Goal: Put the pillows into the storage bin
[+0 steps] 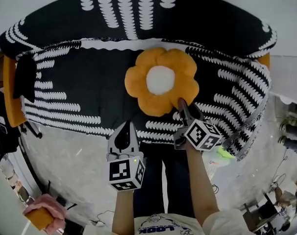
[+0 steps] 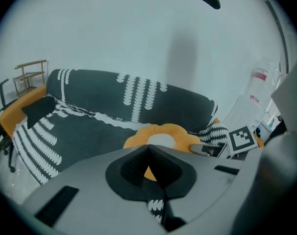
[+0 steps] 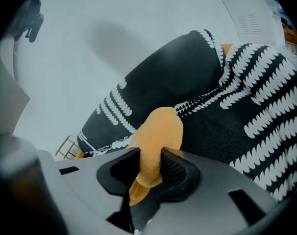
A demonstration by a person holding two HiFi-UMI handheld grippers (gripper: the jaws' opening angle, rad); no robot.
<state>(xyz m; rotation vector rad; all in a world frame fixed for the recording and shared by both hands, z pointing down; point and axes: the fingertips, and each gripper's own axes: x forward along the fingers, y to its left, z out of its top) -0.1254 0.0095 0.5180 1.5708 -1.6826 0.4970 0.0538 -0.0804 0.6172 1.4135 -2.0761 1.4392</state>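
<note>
And here's the flower-shaped pillow (image 1: 160, 82), orange petals round a white centre, lying flat on the seat of the sofa (image 1: 75, 87) about midway along, between the backrest and the front edge. The right gripper (image 1: 182, 104) is on it: its jaws are pinched onto one orange petal on the side nearest the front edge. In the right gripper view the plush bulges out above the pads and squashes thin between them, so that's a real bite. The left gripper (image 1: 124, 127) hangs just off the sofa's front edge with its jaws closed together and nothing in them. Now, how will this one handle? It looks light and very soft, stuffed plush that gives way under pressure, nothing fragile about it. The snag is floppiness: held by a single petal, the rest will likely droop and swing, and a shallow pinch could slip off the rounded lobe. A deep grip at the petal's root, near the white centre, looks the safer hold, and the free gripper could take the opposite petal. No storage bin shows in any view.
</note>
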